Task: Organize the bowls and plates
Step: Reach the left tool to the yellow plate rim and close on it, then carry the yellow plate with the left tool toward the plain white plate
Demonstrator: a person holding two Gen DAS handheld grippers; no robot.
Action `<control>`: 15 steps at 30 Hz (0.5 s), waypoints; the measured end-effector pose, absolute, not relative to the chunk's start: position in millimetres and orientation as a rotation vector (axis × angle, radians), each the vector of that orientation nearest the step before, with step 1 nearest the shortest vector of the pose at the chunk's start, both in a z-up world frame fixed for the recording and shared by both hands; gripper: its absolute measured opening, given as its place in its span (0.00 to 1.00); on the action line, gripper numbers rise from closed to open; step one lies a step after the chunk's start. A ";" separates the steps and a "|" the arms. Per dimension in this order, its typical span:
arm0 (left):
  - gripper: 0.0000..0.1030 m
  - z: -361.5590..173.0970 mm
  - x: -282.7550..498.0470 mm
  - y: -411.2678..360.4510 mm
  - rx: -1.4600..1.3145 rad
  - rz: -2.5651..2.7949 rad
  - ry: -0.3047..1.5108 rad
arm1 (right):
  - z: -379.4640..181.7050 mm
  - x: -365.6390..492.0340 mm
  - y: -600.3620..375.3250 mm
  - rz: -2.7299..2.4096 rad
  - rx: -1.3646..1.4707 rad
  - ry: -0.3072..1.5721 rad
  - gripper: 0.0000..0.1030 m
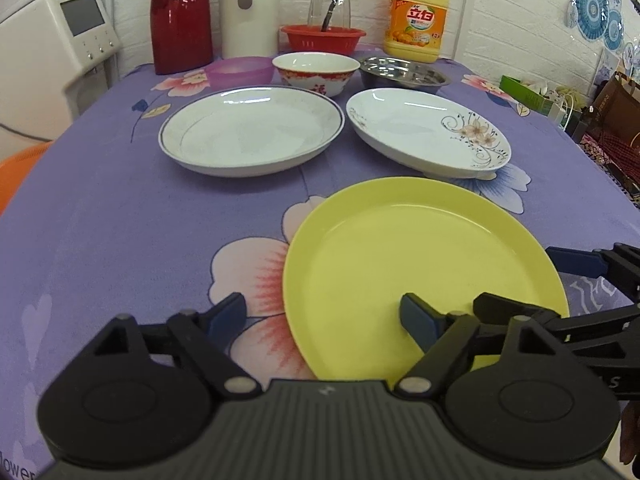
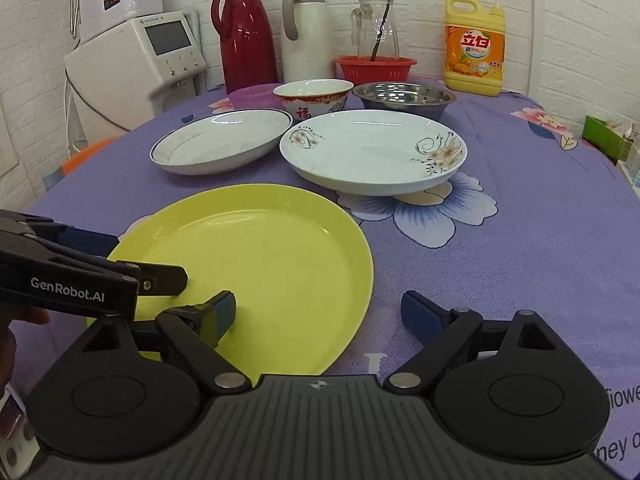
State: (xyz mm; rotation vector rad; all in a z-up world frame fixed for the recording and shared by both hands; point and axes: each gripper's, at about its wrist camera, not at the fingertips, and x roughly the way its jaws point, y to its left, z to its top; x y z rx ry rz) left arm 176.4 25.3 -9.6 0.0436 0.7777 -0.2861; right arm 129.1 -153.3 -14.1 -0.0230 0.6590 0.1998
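Observation:
A yellow plate (image 1: 420,248) (image 2: 260,264) lies nearest on the purple flowered tablecloth. My left gripper (image 1: 322,316) stands open astride its left rim, one finger over the cloth and the other over the plate's inside. On the opposite side my right gripper (image 2: 320,312) is open too, astride the right rim. Neither gripper's pads press on the plate. Farther back are a white blue-rimmed plate (image 1: 252,132) (image 2: 220,144) and a floral plate (image 1: 424,132) (image 2: 372,152). Behind those stand a purple bowl (image 1: 240,70), a red-and-white bowl (image 1: 316,72) (image 2: 312,100) and a steel bowl (image 1: 404,72) (image 2: 404,98).
Along the back wall stand a red thermos (image 2: 248,36), a white thermos (image 2: 306,36), a glass jug (image 2: 376,24) behind a red basket (image 2: 374,68), and a yellow detergent bottle (image 2: 474,44). A white appliance (image 2: 136,64) stands off the table's left edge.

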 end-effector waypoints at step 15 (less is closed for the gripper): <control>0.44 9.2 156.9 73.9 -0.067 -0.166 0.745 | 4.8 125.8 -98.4 0.290 -0.042 0.583 1.00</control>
